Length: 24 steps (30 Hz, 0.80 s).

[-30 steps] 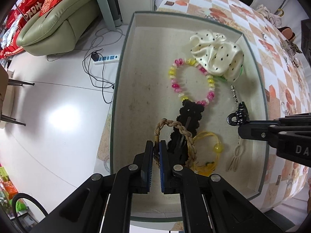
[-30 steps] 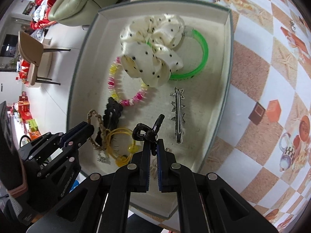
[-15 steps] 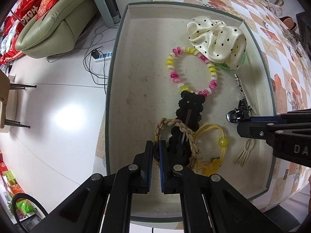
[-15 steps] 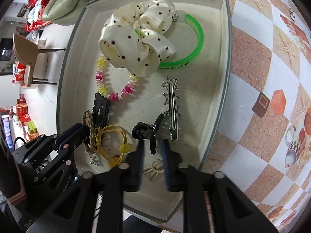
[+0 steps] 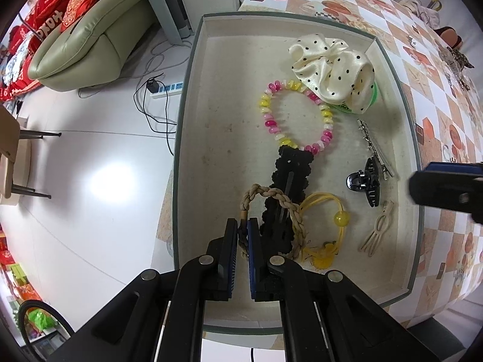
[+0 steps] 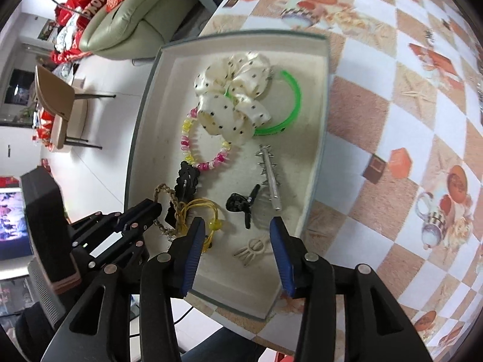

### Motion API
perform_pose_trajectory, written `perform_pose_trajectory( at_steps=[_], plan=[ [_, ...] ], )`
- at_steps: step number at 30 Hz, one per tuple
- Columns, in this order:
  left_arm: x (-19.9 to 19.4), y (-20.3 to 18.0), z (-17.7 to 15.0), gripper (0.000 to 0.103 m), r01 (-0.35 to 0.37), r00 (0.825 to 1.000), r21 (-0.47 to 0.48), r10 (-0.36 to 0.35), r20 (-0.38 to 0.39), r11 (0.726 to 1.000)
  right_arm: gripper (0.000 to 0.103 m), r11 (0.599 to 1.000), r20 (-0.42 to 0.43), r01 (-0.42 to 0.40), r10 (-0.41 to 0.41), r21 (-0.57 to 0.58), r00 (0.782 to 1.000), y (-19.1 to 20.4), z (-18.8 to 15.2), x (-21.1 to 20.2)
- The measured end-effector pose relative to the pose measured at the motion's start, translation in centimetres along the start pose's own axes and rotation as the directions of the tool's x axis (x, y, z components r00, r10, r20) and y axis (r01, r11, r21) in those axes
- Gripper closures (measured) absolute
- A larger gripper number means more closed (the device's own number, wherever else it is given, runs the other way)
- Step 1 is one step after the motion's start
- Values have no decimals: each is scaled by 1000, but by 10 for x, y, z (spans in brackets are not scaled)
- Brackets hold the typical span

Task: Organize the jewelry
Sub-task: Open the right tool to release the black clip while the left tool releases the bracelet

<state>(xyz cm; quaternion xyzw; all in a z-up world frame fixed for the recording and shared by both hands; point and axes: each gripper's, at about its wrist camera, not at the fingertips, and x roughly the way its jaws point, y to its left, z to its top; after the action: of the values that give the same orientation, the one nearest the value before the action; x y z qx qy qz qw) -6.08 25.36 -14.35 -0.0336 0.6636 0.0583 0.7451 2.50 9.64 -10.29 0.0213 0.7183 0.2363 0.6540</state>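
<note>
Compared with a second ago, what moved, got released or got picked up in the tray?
The right gripper let go of the black claw clip, now lying in the tray; its jaws are opening, empty, and it lifted away. The left gripper stayed shut on the braided bracelet; other pieces unchanged.

Counter (image 6: 377, 114) with an orange-and-white checked cover printed with teapots and starfish carries a shallow tray (image 5: 193, 96), grey-green rim, cream inside, sitting at the counter's edge over the white floor (image 5: 90, 166). More small items lie on the counter well apart from the tray at far right of the left wrist view, too small to tell. Tray holds the jewelry and hair pieces.
</note>
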Motion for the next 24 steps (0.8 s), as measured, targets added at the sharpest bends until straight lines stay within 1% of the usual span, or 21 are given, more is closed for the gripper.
perform_pose_trajectory(
  at_steps=[5,9,13,17,20,24],
  plan=[
    [-3,-3,-2,92,2,1000,11,-2,-9,1000,54,1000,50,16,-18,26,999,-14,-9,-23],
    [-8,-6,-2,92,3,1000,19,-3,-8,1000,54,998,55,17,-20,57,998,-29,-17,-33],
    [-11,-7,-3,92,3,1000,19,-2,-11,1000,54,997,54,19,-24,79,998,-36,-23,-37],
    [-16,-11,-4,92,0,1000,23,0,-4,1000,54,996,58,29,-34,82,998,-35,-25,-38],
    [-23,-17,-5,92,-5,1000,34,4,18,999,50,996,64,42,-46,75,997,-33,-27,-41],
    [-28,-19,-5,92,14,1000,20,-15,25,1000,48,996,70,52,-57,69,996,-31,-27,-43]
  ],
)
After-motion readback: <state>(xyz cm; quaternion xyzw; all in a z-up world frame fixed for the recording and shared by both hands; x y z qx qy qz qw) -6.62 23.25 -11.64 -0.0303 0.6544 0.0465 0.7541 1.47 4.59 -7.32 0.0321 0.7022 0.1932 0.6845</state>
